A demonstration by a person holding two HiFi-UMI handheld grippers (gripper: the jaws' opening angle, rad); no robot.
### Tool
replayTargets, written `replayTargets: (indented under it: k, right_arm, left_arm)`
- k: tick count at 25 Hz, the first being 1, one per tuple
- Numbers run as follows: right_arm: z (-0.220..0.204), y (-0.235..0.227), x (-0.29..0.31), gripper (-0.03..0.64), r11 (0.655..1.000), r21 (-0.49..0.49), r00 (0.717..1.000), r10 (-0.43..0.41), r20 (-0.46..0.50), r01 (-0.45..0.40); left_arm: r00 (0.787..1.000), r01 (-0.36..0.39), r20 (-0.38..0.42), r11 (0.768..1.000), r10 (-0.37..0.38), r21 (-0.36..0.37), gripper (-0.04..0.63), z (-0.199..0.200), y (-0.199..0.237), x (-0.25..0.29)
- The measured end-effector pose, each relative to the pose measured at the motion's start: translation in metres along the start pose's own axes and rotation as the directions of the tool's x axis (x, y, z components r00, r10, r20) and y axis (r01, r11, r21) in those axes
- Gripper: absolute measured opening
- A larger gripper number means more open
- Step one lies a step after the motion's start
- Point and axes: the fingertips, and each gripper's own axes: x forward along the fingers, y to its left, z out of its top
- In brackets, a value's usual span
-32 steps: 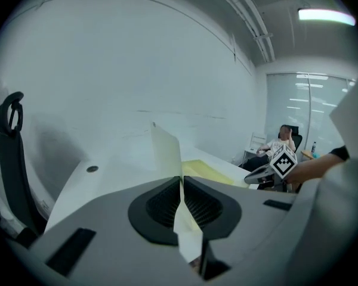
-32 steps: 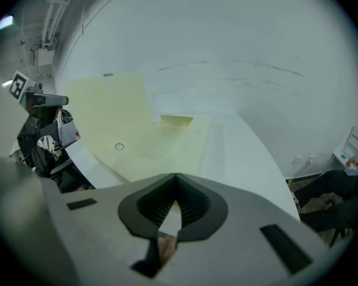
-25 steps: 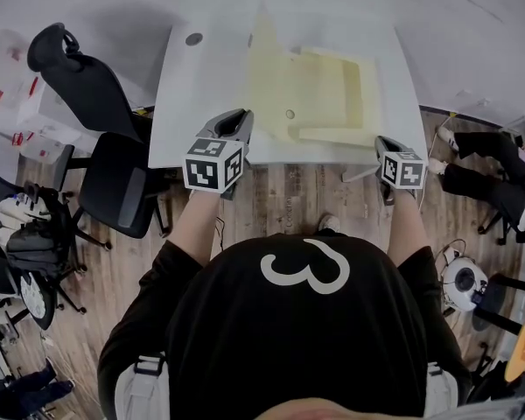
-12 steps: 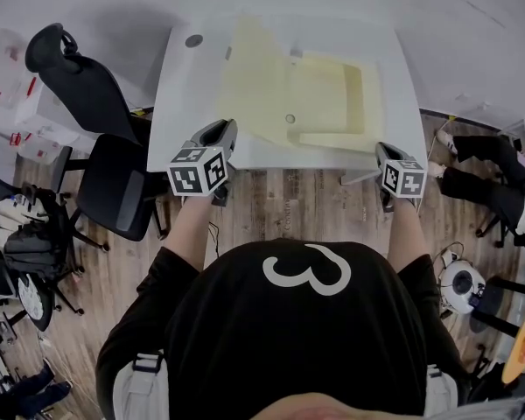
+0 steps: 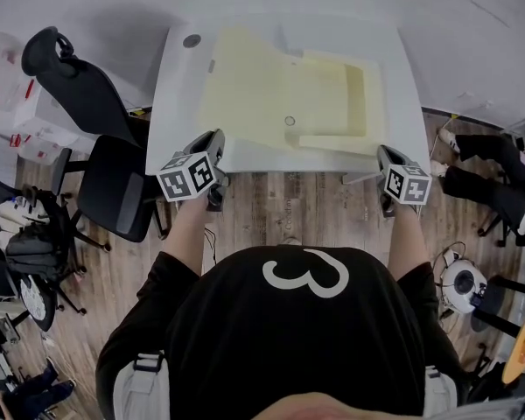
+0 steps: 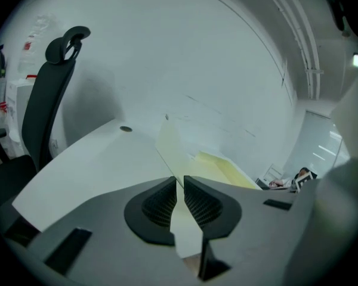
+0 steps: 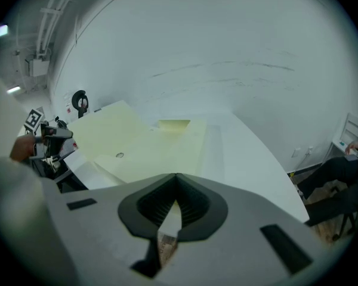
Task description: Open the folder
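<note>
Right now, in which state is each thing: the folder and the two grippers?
folder: open, lying on the white table.
folder cover: laid out to the left, almost flat, its near edge between the left jaws.
left gripper: shut on the folder cover.
right gripper: shut, empty, at the table's near edge.

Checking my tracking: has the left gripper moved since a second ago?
Yes. The left gripper shifted left along the table's near edge, toward its left corner.

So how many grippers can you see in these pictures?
2. The left gripper is by the front left edge of the table; the right gripper is by its front right corner. None appear hidden.
</note>
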Motion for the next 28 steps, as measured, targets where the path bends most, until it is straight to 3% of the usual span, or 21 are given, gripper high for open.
replayTargets:
  k: [9, 13, 18, 28]
  right_arm:
    - [0.0, 0.0, -0.001, 0.024, 0.998, 0.056, 0.998, 0.008, 0.059, -0.012]
    - [0.001, 0.002, -0.001, 0.025, 0.999, 0.024, 0.994, 0.019, 0.105, -0.022]
    - [0.005, 0.006, -0.01, 0.025, 1.0, 0.007, 0.992, 0.018, 0.122, -0.019]
    - [0.012, 0.036, -0.074, 0.025, 0.997, 0.006, 0.979, 0.07, 0.19, -0.073]
  left_arm:
    - [0.997, 0.039, 0.065, 0.985, -0.028, -0.171, 0.026, -0.003, 0.02, 0.007]
    - [0.996, 0.055, 0.087, 0.974, -0.037, -0.221, 0.026, -0.002, 0.016, 0.008]
    - [0.992, 0.074, 0.116, 0.979, -0.052, -0.192, 0.027, 0.009, 0.001, 0.005]
    - [0.983, 0.131, 0.139, 0.99, -0.122, -0.058, 0.051, 0.03, -0.047, 0.0]
